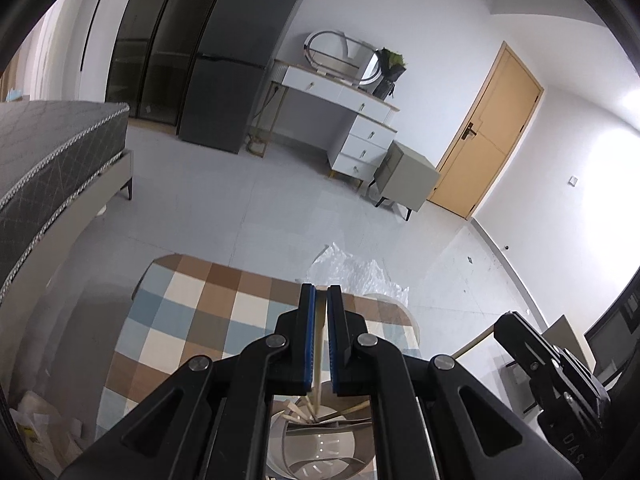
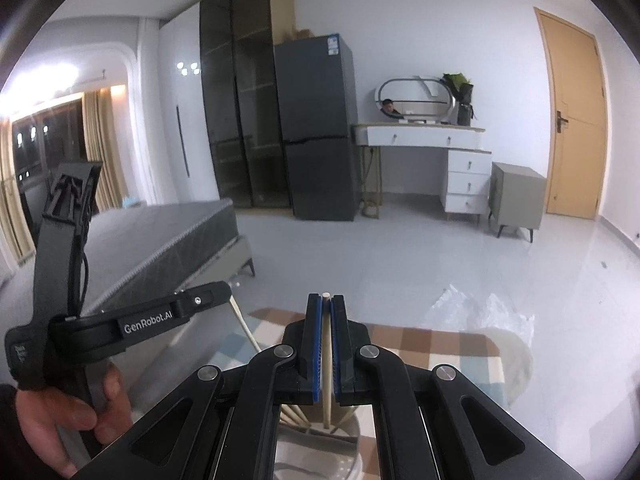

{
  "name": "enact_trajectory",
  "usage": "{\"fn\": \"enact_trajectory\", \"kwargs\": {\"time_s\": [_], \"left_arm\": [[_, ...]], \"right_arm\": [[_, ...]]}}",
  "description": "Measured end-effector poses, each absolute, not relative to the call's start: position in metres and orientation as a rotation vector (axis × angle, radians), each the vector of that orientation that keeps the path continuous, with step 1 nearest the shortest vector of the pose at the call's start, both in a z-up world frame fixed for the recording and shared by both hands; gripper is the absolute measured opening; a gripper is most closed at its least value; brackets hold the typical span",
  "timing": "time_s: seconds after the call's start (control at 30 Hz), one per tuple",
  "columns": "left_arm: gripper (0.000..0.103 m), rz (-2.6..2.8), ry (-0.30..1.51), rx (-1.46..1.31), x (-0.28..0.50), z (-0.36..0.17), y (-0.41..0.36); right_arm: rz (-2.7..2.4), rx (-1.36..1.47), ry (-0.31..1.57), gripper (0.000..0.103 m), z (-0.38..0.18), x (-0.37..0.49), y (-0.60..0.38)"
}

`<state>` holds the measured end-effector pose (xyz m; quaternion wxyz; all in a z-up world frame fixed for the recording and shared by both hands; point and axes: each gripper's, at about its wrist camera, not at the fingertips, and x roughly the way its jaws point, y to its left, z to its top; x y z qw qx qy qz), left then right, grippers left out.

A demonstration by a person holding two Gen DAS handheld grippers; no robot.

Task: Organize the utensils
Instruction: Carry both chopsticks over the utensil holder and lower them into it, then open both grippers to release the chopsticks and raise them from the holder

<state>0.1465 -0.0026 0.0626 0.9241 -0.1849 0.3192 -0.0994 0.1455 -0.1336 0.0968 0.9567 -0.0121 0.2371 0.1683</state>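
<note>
I see my left gripper [image 1: 321,289] pinching one pale chopstick [image 1: 319,356] that runs down toward six o'clock into the utensil holder [image 1: 320,446], where other sticks lean; my right gripper [image 2: 326,298] is pressed onto a second chopstick [image 2: 327,360], tip just clear of the pads, its foot in that holder [image 2: 352,436]; the checked cloth [image 1: 188,312] lies beneath.

Left gripper [image 1: 321,292] clamped on a pale wooden chopstick [image 1: 319,364], metal utensil holder [image 1: 320,444] with more chopsticks below, checked tablecloth [image 1: 188,320], right gripper [image 1: 500,330] at right holding another chopstick [image 1: 472,346], grey fridge [image 1: 244,60], wooden door [image 1: 490,132]
</note>
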Motion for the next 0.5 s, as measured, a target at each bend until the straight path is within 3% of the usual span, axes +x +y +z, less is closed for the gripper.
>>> {"fn": "enact_trajectory", "kwargs": {"time_s": [0.5], "left_arm": [[0.001,-0.268,0.78,-0.419,0.158,0.047,-0.003]], "right_arm": [[0.342,-0.015,0.582,0.007,0.069,0.16,-0.133]]}}
